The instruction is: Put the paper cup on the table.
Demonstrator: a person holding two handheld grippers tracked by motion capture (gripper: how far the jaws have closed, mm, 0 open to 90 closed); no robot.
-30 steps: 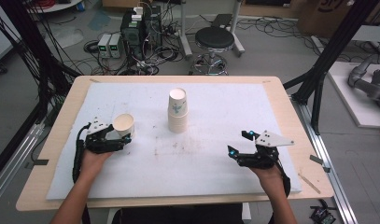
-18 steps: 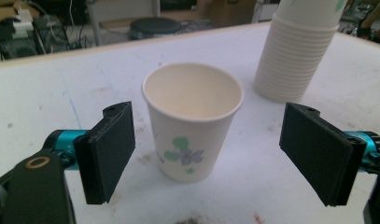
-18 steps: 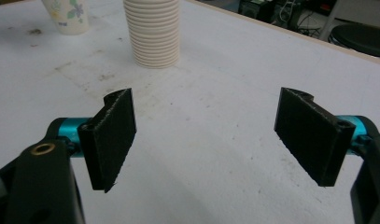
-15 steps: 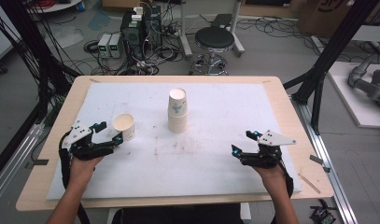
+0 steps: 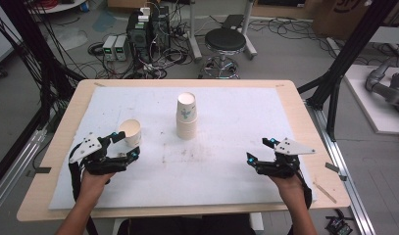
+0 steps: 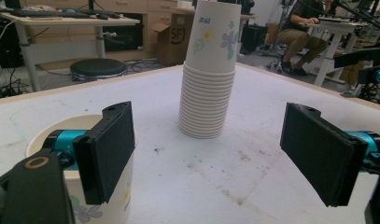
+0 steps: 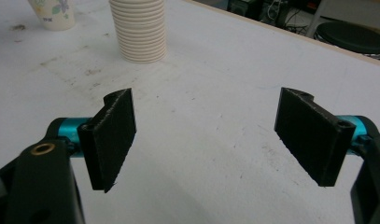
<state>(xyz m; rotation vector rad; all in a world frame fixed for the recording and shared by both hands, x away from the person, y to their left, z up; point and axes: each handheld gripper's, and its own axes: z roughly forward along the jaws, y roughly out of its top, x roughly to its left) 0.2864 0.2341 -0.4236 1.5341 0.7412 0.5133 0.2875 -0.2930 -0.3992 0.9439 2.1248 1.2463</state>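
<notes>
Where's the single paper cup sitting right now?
In the high view the single paper cup stands upright on the table's left side, just beyond the left hand-held gripper and left of the cup stack.

Grey floor (image 5: 295, 54), black stool (image 5: 225, 41), cables, perhaps power supplies (image 5: 114, 47).

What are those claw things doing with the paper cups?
A person holds a claw-like gripper in each hand. The left gripper sits open right beside a single paper cup standing upright, not squeezing it. A tall cup stack waits mid-table. The right gripper rests open over bare white mat.
</notes>
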